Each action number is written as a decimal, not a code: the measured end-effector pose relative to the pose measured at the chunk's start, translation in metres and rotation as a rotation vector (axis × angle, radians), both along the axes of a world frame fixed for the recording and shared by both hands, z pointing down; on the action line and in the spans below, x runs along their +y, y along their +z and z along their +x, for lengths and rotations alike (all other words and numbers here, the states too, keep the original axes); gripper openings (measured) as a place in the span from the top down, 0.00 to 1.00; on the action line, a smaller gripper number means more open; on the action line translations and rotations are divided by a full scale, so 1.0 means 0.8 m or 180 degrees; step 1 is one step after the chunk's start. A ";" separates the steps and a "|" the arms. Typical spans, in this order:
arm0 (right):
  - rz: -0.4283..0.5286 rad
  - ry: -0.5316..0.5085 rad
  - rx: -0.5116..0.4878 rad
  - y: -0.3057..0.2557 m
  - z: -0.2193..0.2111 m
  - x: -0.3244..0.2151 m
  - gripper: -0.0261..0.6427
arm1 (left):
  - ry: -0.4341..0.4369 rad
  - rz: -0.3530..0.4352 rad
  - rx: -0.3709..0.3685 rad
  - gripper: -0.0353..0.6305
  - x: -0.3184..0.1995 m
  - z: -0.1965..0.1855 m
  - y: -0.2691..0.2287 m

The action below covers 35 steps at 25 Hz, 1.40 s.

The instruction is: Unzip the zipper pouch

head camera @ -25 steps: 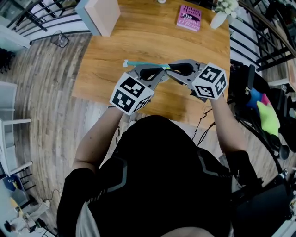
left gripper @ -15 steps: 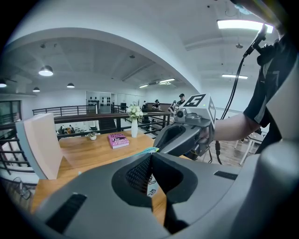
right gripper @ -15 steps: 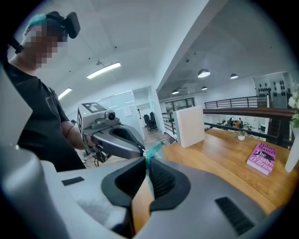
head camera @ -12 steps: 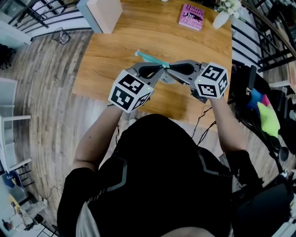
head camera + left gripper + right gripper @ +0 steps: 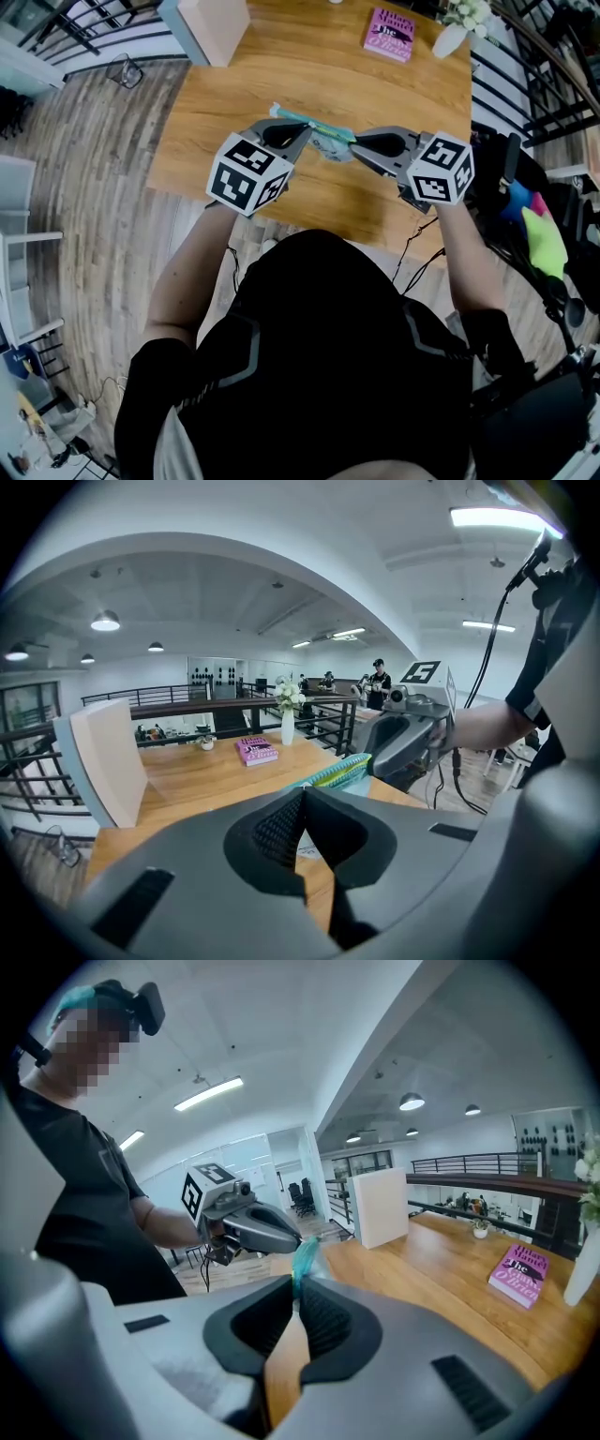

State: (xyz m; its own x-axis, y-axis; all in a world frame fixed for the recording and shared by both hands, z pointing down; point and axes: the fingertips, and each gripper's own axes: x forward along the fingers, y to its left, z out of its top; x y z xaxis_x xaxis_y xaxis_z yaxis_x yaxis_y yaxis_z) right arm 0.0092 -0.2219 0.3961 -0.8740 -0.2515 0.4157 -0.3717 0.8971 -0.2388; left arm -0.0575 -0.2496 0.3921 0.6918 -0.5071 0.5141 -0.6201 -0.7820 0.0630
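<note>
Grip status: pouch [image 5: 328, 141] is held above the tabletop [image 5: 375, 84] between your 2 claws, long axis spanning them, left claw [image 5: 300, 130] pinched tight on its zip edge, right claw [image 5: 351, 150] just closed onto the opposite end, so the pull should run along that line.

Bright, even indoor light fills all three views. It comes from a long white ceiling strip light [image 5: 487, 517] and round white ceiling lamps [image 5: 105, 622], which burn out to plain white. The glossy orange-brown wooden desk [image 5: 375, 84] carries a mild sheen and a soft dark shadow [image 5: 361, 211] beneath the hands. The wide-angle lenses bend straight lines strongly, and both gripper views fade to black at their corners. Close up, the grey plastic left tongs [image 5: 302, 808] and right tongs [image 5: 295, 1297] look soft, while the far room is fairly clear.
</note>
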 end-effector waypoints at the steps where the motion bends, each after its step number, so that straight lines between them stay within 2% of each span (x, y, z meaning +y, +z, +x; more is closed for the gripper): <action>1: -0.0001 0.0008 0.0009 0.001 0.000 0.000 0.91 | -0.0009 -0.0015 0.0004 0.90 0.000 0.000 0.002; 16: -0.0048 0.0163 0.0052 0.015 0.022 -0.005 0.91 | -0.0310 -0.0178 -0.0021 0.90 -0.013 -0.047 0.024; 26: -0.0043 0.0201 0.0061 0.019 0.024 -0.011 0.91 | -0.0434 -0.0194 -0.0065 0.90 -0.018 -0.067 0.032; 35: -0.0093 0.0240 0.0091 0.028 0.021 -0.018 0.91 | -0.0538 -0.0257 -0.0009 0.90 -0.023 -0.086 0.037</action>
State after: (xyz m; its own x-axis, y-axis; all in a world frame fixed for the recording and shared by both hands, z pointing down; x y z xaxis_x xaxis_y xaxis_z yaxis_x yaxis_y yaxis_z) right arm 0.0261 -0.2361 0.4183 -0.8408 -0.3036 0.4482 -0.4450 0.8591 -0.2528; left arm -0.1264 -0.2681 0.4220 0.5988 -0.5730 0.5596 -0.7425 -0.6592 0.1195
